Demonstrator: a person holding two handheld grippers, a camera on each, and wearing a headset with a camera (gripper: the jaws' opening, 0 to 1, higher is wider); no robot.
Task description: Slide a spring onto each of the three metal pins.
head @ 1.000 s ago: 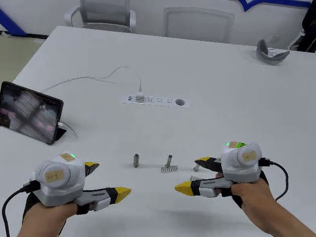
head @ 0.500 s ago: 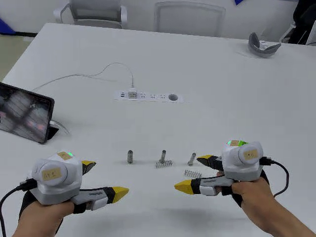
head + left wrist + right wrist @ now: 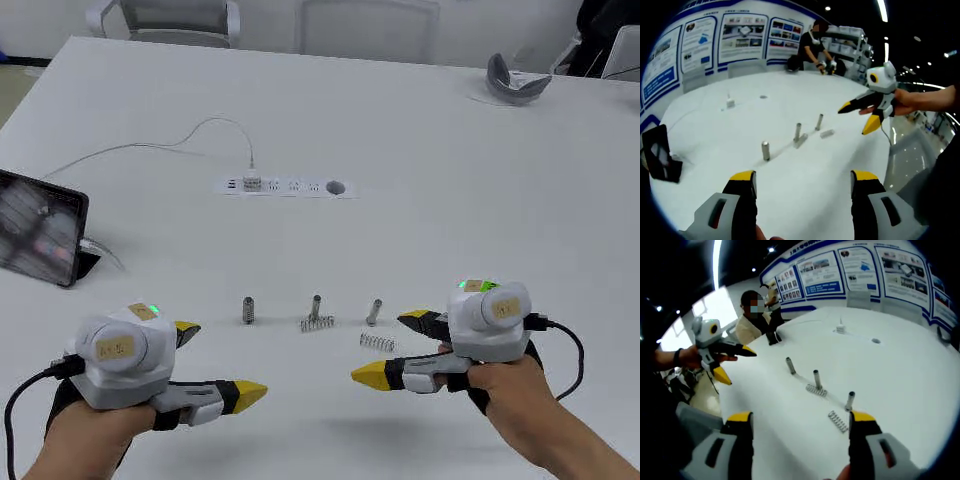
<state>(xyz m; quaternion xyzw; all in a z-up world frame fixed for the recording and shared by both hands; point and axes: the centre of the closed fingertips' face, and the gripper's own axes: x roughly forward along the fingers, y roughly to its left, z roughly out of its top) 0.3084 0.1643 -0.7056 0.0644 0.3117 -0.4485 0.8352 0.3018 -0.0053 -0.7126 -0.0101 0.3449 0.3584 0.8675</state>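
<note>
My left gripper [image 3: 222,358] hangs low over the near edge of the white bench [image 3: 450,200], its yellow-tipped jaws spread wide with nothing between them. My right gripper [image 3: 801,417] hangs opposite it, also released and empty, tips pointing toward the left one.

Between the two, a little farther in from the near edge, three metal pins stand upright in a row: the left pin [image 3: 248,309], the middle pin [image 3: 316,305] and the right pin [image 3: 374,311]. One spring [image 3: 316,324] lies on its side against the foot of the middle pin. A second spring [image 3: 372,341] lies flat just on the near side of the right pin, close to my right gripper's tips. The left pin looks thicker, but I cannot tell whether a spring sits on it.

Toward the middle of the bench lies a white power strip [image 3: 285,186] with a cable plugged in. A tablet [image 3: 38,228] leans propped near the left edge.
</note>
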